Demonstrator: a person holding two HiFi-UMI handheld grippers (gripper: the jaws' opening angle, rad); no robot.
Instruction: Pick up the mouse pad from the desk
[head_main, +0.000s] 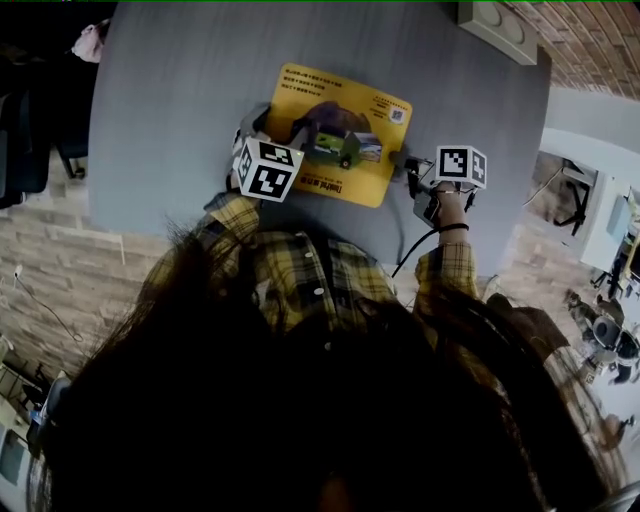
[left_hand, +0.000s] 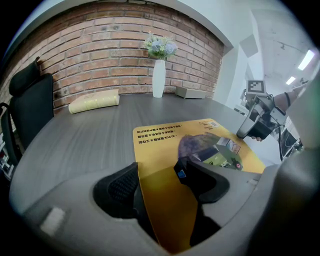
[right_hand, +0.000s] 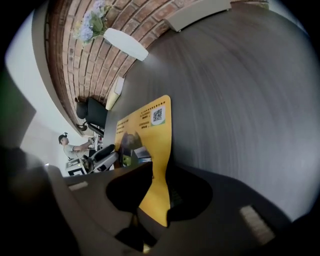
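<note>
I wear a yellow-and-black plaid shirt (head_main: 300, 270) with long sleeves, and my long dark hair (head_main: 300, 420) fills the near view. My left gripper (left_hand: 157, 170) and right gripper (right_hand: 160, 167) are grey shells with black ribbed pads. Each is topped by a white cube (head_main: 267, 168) of black square markers. A thin black cable (head_main: 412, 252) trails beside the dark wristband (head_main: 452, 228) on my right.

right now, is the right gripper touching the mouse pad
Touching. The right gripper view shows the corner of the mouse pad between the jaws of the right gripper, both pressed against it.

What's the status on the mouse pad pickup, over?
Left gripper open, mouse pad edge between jaws. Right gripper jaws narrow around its right corner, grip unconfirmed. Pad on desk, not lifted. Nothing blocking.
</note>
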